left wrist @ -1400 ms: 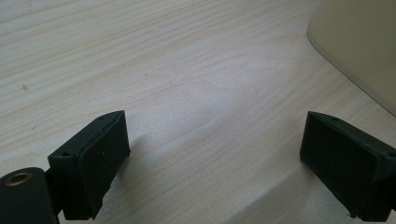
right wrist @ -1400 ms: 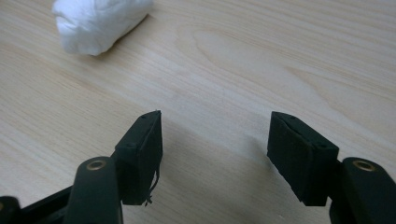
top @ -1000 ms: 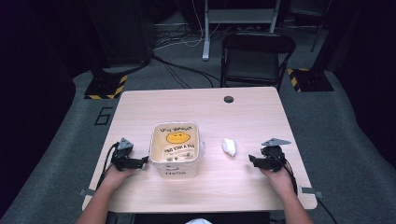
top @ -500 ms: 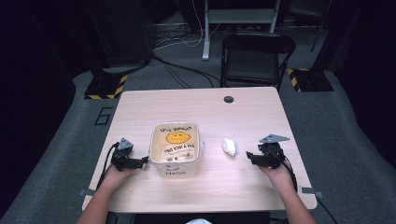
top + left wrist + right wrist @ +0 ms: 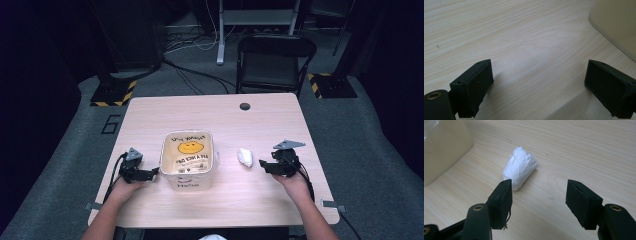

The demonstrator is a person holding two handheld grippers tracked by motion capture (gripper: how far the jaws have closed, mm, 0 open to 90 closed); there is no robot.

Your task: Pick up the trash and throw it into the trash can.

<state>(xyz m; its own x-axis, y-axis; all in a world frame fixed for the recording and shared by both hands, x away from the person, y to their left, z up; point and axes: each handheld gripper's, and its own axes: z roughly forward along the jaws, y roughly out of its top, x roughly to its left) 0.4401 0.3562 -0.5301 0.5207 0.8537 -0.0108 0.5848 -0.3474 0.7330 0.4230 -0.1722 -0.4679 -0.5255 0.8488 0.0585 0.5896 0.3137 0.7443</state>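
We hold both grippers' fingers open and empty, the right gripper [image 5: 539,202] with the crumpled white plastic wad [image 5: 520,167] at its eleven o'clock on the pale wooden bench [image 5: 260,125].

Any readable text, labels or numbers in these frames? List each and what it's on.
"Hello": front wall of the cream tub, high view.
"6": marked on the grey floor left of the table.
Lines around the yellow smiley on the tub's lid: too blurred to read.
Nothing legible in either gripper view.

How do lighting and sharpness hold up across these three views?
High view: table brightly lit, surroundings nearly black, slightly soft. Right gripper view: white wad sharp, casting a soft shadow. Left gripper view: wood grain crisp, cream container edge a little soft.
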